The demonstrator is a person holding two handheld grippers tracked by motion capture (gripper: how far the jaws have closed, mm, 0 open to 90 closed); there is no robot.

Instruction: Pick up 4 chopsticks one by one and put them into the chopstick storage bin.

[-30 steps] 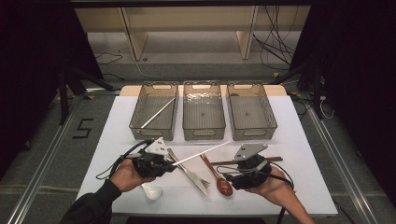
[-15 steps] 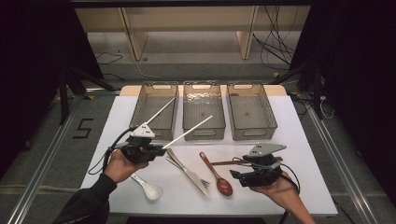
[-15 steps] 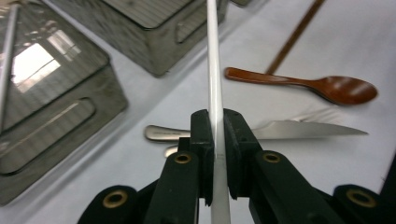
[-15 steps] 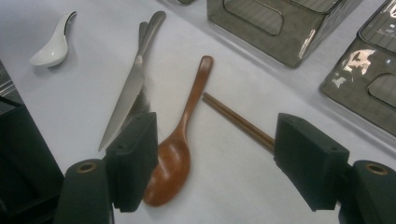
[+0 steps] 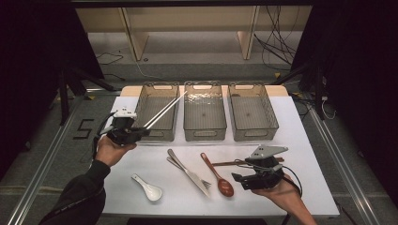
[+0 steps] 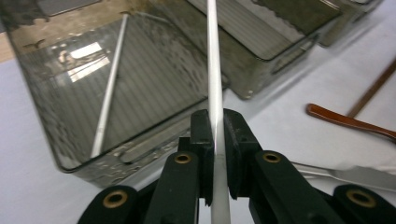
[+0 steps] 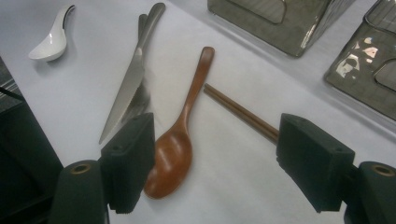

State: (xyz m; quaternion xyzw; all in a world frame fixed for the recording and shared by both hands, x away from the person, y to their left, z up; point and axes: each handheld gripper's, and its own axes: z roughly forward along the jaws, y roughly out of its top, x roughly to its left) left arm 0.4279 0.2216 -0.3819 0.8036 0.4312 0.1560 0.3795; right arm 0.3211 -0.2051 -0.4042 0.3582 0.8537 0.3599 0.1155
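- So far, one thin silver chopstick (image 6: 108, 93) lies in your left clear plastic bin (image 5: 157, 111).
- Your left claw (image 5: 141, 131) clamps its mate (image 5: 165, 110); your right claw (image 7: 215, 158) gapes, jaws just widening, empty, over the brown wooden spoon (image 7: 180, 135).

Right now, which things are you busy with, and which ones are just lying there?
Busy with:
left gripper, shut on a thin silver chopstick
clear plastic left bin holding another silver chopstick

Lying about:
brown wooden spoon
steel knife
white ceramic spoon
dark brown chopsticks
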